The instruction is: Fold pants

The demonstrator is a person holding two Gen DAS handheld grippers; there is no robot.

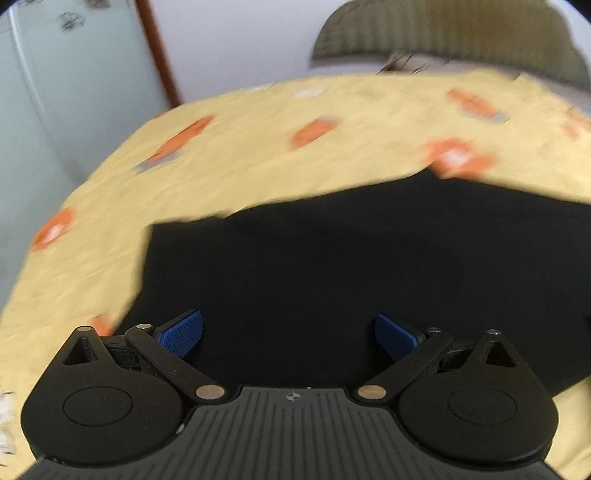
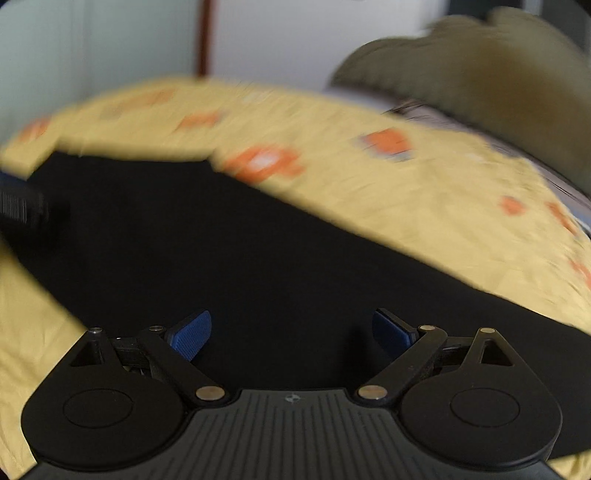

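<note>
A: Both sets of jaws stand wide apart, empty; the black pants (image 1: 332, 266) lie flat on the yellow bedsheet (image 1: 240, 155), just beyond them.

B: Risk: the left gripper (image 1: 289, 334) or right gripper (image 2: 291, 332) pinches sheet along with an edge, dragging the fold crooked.

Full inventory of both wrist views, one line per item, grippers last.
pants: 1, black, spread flat on the bedsheet, under both grippers
bedsheet: 1, yellow with orange patches, covers the bed around the pants
blanket or cushion: 1, olive, ribbed, at the far end of the bed; too blurred to tell which
wall: white, behind the bed
panel: pale green, far left, possibly a wardrobe door
trim: 1 strip, brown, between panel and wall
left gripper: 1, black with blue pads, open, nothing between the pads
right gripper: 1, black with blue pads, open, nothing between the pads
</note>
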